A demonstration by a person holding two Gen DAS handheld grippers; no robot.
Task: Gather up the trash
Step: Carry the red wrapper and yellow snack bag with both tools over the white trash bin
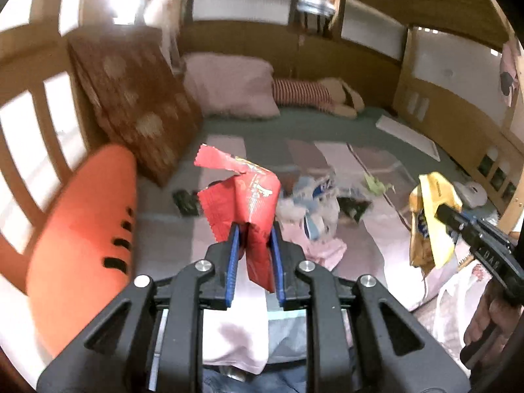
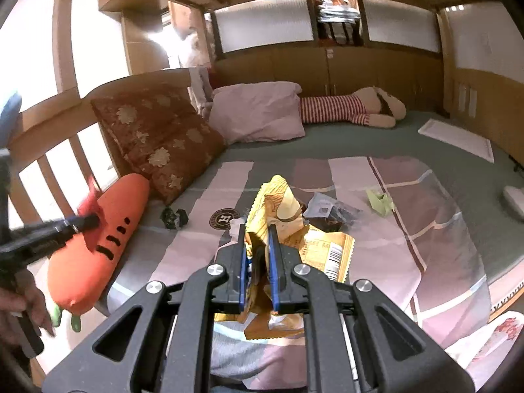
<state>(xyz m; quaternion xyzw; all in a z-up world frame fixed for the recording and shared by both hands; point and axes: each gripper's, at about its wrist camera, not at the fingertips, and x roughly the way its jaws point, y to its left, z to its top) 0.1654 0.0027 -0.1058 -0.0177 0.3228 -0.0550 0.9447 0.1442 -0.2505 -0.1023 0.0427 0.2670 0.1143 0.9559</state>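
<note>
Trash is in both grippers and more of it lies on the bed. Far left, a carrot-shaped orange cushion [image 2: 98, 245] leans along the slatted wooden rail, with a brown flowered pillow [image 2: 157, 140] propped behind it. Next comes the left gripper [image 1: 254, 229], its blue pads pinching a crumpled red wrapper [image 1: 242, 193] that stands up out of the jaws, clear of the bedding. Beneath and beyond it the striped pink quilt [image 2: 409, 229] covers a green sheet [image 2: 327, 140].

On the quilt, going rightward in the right wrist view: a small dark crumpled scrap [image 2: 173, 217] near the carrot, a round dark badge-like disc [image 2: 224, 219], then a clear plastic bag with dark contents [image 2: 330, 211], and a light green paper scrap [image 2: 380, 201] well apart to the right. The right gripper [image 2: 257, 232] has its pads pressed onto a yellow snack bag [image 2: 278, 203], torn open and folded, its barcoded end [image 2: 334, 255] hanging to the right (the left wrist view shows the same bag lifted off the quilt).

Against the far headboard lie a pink pillow [image 2: 258, 111] and a plush toy in a red-striped shirt [image 2: 347, 108]. A flat white panel [image 2: 458, 140] rests at the sheet's right edge.
</note>
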